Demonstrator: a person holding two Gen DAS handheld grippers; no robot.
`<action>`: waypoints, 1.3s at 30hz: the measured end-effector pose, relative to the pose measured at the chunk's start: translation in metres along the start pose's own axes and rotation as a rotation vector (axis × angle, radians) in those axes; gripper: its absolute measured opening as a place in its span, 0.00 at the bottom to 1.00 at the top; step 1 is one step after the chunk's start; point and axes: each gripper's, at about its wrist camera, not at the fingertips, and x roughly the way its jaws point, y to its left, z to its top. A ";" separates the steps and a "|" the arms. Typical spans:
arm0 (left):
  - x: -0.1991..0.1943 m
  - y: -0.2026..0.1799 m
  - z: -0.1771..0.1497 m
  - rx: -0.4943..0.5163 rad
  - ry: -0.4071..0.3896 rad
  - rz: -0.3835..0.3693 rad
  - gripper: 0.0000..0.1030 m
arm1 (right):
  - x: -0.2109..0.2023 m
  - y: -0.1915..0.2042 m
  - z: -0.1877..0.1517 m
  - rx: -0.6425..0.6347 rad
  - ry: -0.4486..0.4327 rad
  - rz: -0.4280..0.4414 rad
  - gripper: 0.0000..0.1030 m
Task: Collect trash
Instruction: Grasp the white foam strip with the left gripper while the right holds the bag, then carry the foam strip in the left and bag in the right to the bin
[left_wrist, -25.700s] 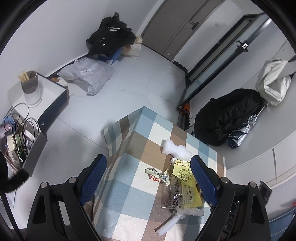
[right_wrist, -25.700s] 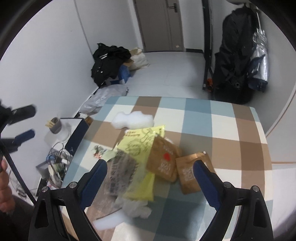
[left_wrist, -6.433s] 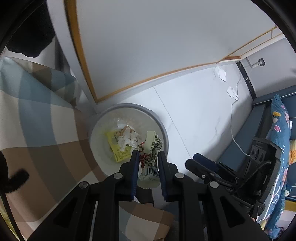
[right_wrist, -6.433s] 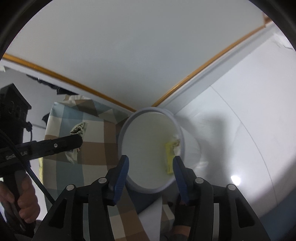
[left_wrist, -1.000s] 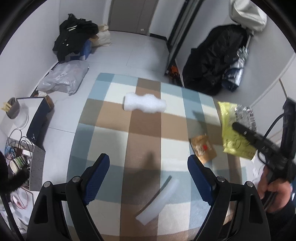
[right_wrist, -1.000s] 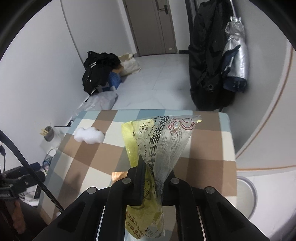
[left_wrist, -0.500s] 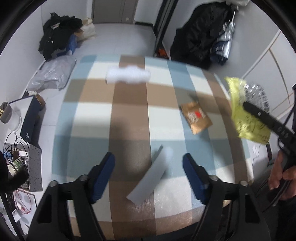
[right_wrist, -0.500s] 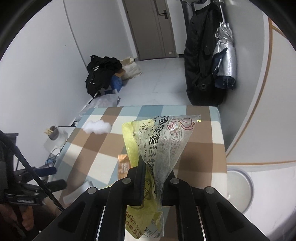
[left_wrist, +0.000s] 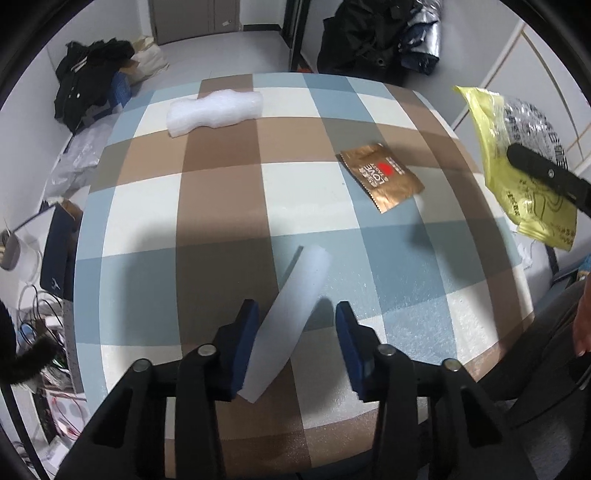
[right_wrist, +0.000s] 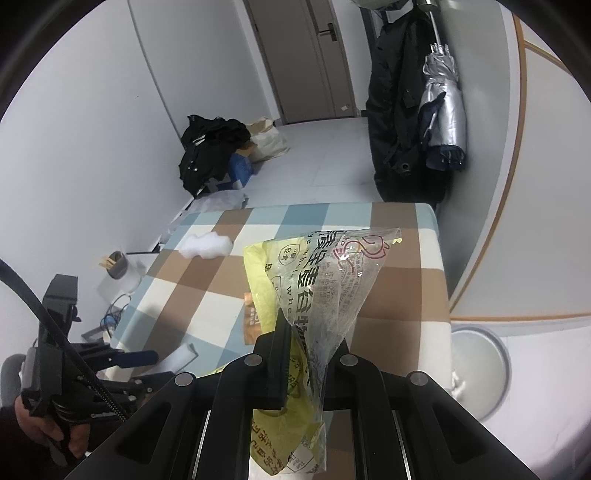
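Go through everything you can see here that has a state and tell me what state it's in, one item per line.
left gripper: jaws just closing, astride the foam strip, not yet clamped
foam strip: lying flat on the table
right gripper: shut on the yellow plastic bag
yellow plastic bag: held up off the table
brown packet: lying flat, untouched
foam chunk: lying at the far end
trash bin: open-topped, on the floor
door: shut

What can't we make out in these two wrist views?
- Trash bin, right wrist view: only its rim shows; the table edge hides its contents.
- Brown packet, right wrist view: mostly behind the yellow wrapper.
- White foam strip, left wrist view: whether the left gripper pads touch it yet.
- Right gripper: the wrapper covers the fingertips.
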 end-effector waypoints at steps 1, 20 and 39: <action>0.000 -0.001 -0.001 0.006 0.001 0.004 0.34 | 0.000 0.000 0.000 -0.003 0.003 0.000 0.09; -0.007 0.005 0.003 -0.037 -0.033 0.018 0.05 | -0.004 -0.001 -0.003 0.004 -0.009 0.007 0.09; -0.052 -0.020 0.020 -0.010 -0.157 -0.053 0.04 | -0.043 -0.002 -0.001 0.014 -0.130 0.031 0.09</action>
